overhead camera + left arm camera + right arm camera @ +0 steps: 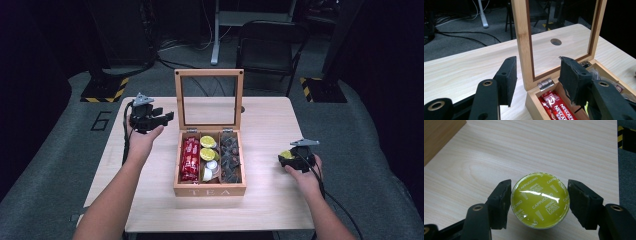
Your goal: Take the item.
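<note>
Yellow capsule (540, 200) between right tool (539, 202) pads, seemingly gripped

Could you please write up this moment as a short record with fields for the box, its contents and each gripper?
box: wooden tea box at table centre, glass-paned lid upright and open
left compartment: red Nescafe sachets
middle compartment: yellow and white capsules
right compartment: dark packets
left gripper: jaws apart, empty, beside the lid's left edge
right gripper: jaws around a yellow cappuccino capsule, right of the box; firm grip unclear
</note>
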Motion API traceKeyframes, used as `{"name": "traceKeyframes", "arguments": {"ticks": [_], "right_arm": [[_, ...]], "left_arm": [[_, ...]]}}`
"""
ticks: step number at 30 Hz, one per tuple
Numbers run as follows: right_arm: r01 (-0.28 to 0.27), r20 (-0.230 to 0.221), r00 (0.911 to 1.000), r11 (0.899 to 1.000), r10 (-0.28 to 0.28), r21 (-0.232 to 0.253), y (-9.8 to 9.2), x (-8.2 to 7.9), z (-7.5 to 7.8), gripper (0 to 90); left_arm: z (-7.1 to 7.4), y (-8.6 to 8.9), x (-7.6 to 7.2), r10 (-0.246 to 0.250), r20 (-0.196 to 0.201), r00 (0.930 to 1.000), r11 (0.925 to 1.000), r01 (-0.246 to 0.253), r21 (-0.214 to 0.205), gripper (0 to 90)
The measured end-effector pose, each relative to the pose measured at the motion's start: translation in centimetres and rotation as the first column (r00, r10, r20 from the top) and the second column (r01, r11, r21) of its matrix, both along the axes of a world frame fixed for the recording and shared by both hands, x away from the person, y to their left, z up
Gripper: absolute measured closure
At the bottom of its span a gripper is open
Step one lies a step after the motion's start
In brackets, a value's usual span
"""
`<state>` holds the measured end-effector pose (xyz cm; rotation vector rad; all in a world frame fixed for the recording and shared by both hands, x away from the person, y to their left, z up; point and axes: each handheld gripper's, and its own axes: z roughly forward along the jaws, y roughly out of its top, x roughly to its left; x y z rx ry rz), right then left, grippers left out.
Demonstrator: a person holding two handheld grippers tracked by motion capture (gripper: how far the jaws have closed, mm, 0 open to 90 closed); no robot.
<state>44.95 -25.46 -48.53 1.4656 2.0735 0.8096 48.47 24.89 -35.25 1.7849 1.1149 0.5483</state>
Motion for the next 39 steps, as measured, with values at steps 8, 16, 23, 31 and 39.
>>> {"name": "traceKeyframes", "arguments": {"ticks": [8, 16, 23, 31, 39], "right_arm": [[-0.001, 0.001, 1.0000, 1.000, 0.001, -0.010, 0.0, 0.0, -0.2, 36.6], [0.004, -0.009, 1.0000, 1.000, -0.004, -0.001, 0.0, 0.0, -0.3, 35.6], [0.008, -0.007, 0.9999, 1.000, -0.008, 0.001, -0.1, 0.0, -0.3, 34.0], [0.011, 0.005, 0.9999, 1.000, -0.011, 0.002, -0.2, 0.0, 0.1, 32.8], [0.018, 0.022, 0.9996, 1.000, -0.017, -0.024, -0.3, 0.1, 0.9, 32.5]], "left_arm": [[0.0, 0.1, 0.0, 0.010, 0.003, 0.9999, 1.0000, -0.010, -0.003, 47.9], [-0.1, 0.0, 0.0, 0.007, 0.005, 1.0000, 1.0000, -0.007, -0.002, 47.9], [-0.2, 0.0, 0.0, 0.006, 0.002, 1.0000, 1.0000, -0.006, 0.003, 47.9], [-0.2, 0.0, 0.0, 0.003, -0.001, 1.0000, 1.0000, -0.003, 0.003, 47.9], [0.0, 0.4, -0.2, 0.014, 0.007, 0.9999, 0.9999, -0.013, -0.002, 47.9]]}}
